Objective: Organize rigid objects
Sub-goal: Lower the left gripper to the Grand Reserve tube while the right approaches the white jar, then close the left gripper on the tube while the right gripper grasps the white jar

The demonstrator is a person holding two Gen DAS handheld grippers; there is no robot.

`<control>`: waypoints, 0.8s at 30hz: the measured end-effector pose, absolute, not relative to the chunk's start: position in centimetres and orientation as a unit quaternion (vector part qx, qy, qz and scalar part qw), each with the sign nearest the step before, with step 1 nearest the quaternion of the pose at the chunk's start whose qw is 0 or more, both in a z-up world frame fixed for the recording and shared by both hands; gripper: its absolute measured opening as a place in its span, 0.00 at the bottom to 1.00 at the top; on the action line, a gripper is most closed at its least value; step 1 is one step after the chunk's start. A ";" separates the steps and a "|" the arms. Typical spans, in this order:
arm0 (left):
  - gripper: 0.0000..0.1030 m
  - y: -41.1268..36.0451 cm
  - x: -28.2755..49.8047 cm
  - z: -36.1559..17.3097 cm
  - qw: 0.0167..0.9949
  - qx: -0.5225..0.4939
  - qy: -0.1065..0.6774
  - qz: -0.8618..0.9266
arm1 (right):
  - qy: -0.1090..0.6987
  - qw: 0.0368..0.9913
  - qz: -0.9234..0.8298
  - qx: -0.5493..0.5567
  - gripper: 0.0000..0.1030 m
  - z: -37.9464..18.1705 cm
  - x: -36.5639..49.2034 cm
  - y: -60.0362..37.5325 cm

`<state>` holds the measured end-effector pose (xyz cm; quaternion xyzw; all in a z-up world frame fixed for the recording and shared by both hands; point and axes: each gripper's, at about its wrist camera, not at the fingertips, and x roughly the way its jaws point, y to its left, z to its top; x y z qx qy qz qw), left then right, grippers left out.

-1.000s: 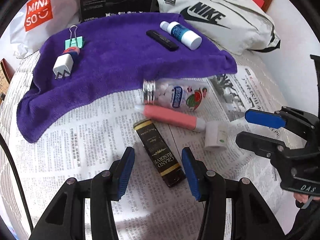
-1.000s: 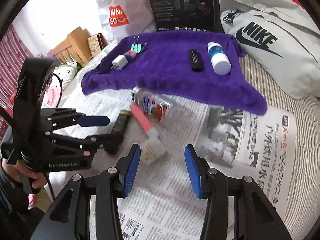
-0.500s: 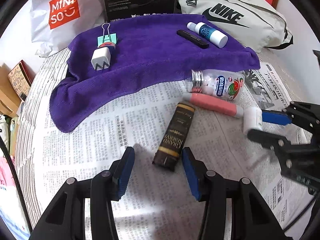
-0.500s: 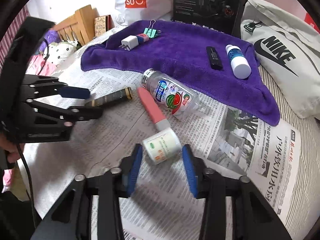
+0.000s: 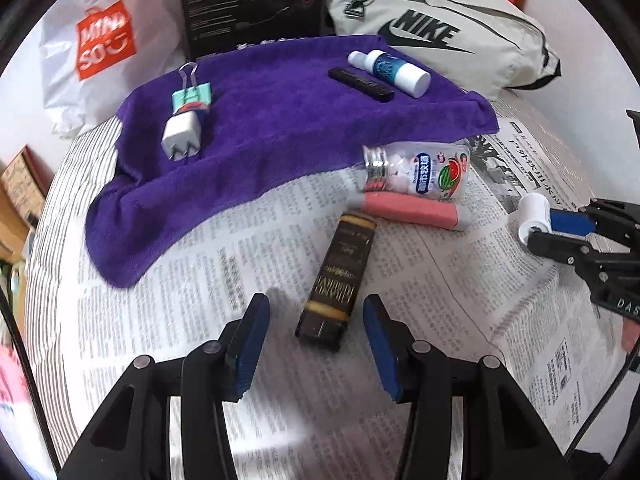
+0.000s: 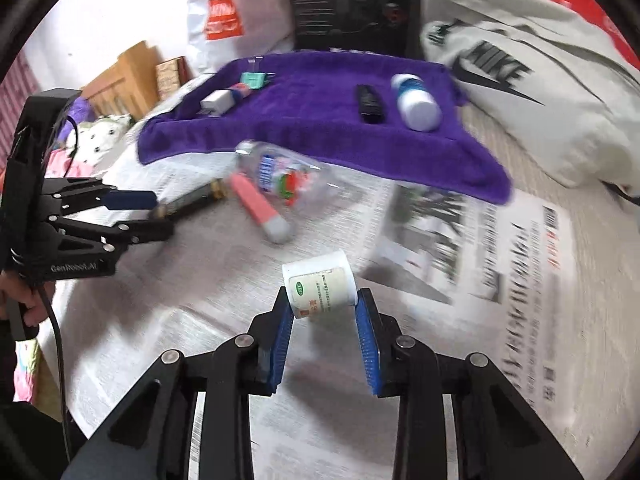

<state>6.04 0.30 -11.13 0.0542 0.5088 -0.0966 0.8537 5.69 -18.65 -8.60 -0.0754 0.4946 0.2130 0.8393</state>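
Observation:
A small white bottle [image 6: 318, 288] with a green label sits between the blue pads of my right gripper [image 6: 324, 298], whose jaws are closing and touch it on both sides. My left gripper [image 5: 316, 304] stands open, its fingers either side of the near end of a black and gold box [image 5: 338, 276] on the newspaper, not touching it. Beyond lie a pink tube [image 5: 412, 210] and a clear candy bottle [image 5: 420, 172]. The purple towel [image 5: 280, 128] carries a white charger [image 5: 182, 134], a teal binder clip [image 5: 192, 94], a black stick [image 5: 360, 84] and a blue-white bottle [image 5: 392, 70].
Newspaper [image 5: 200, 272] covers the striped bed. Behind the towel stand a white Miniso bag [image 5: 92, 60], a tall black carton [image 5: 248, 0] and a grey Nike bag [image 5: 440, 32]. Wooden boxes [image 6: 124, 80] lie at the far left. A hand [image 6: 24, 304] holds the left gripper's handle.
My right gripper came down over the white bottle and its jaws narrowed onto it. The left gripper shifted slightly, and the black box now lies between its fingers.

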 end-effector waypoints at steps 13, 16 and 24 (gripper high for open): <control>0.34 -1.0 6.9 -11.3 0.871 0.078 0.471 -0.120 | 0.465 0.867 0.174 -0.048 0.31 -10.4 5.8 -20.1; 0.32 -1.0 6.5 -11.4 0.878 0.076 0.458 -0.119 | 0.447 0.877 0.174 -0.043 0.31 -10.6 5.3 -20.2; 0.24 -1.3 5.4 -11.6 0.894 0.087 0.424 -0.116 | 0.443 0.878 0.176 -0.038 0.31 -10.6 5.3 -20.3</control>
